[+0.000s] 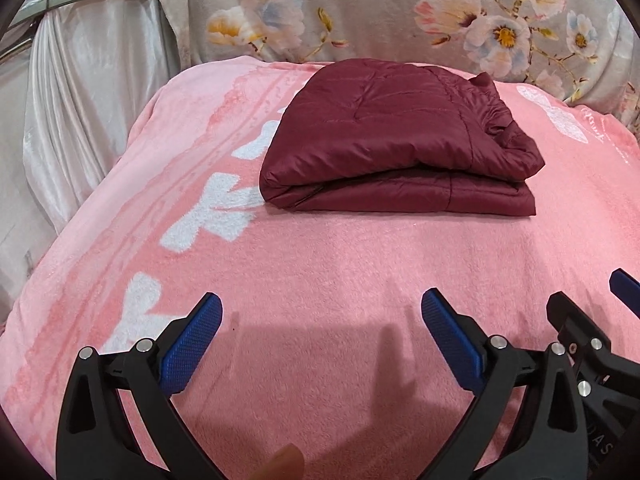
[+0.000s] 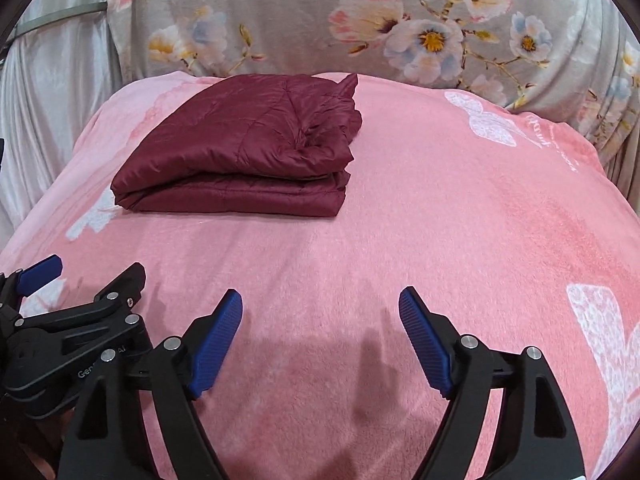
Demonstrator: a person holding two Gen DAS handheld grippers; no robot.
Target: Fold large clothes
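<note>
— Hidden or cut off?

— Bottom of both views blocked by black gripper frames. Right gripper [image 1: 624, 292] cropped at the edge of the left wrist view, only one blue pad and some black linkage showing. Left gripper [image 2: 86, 276] likewise cropped at the left edge of the right wrist view. Blurred tan shape at the bottom centre of the left view, too smeared to identify. Inner layers of the maroon quilted jacket [image 1: 396, 144] tucked out of sight; sleeves and zip not distinguishable. Faint script on the pink blanket [image 1: 320, 272] too small to read.

— Jaws?

— Left gripper [image 1: 322, 312]: spread wide, nothing between the blue pads [image 1: 192, 344]. Right gripper [image 2: 320, 308]: spread wide too, holding nothing.

— And the jacket?

— Folded into a thick stack, flat on the blanket, far side of the bed, near the floral fabric [image 2: 304, 20]. Well apart from both sets of jaws, touched by neither. Straight ahead in the left view; ahead and leftward in the right view [image 2: 236, 148]. Grippers side by side, close together, over bare blanket [image 2: 440, 208].
</note>
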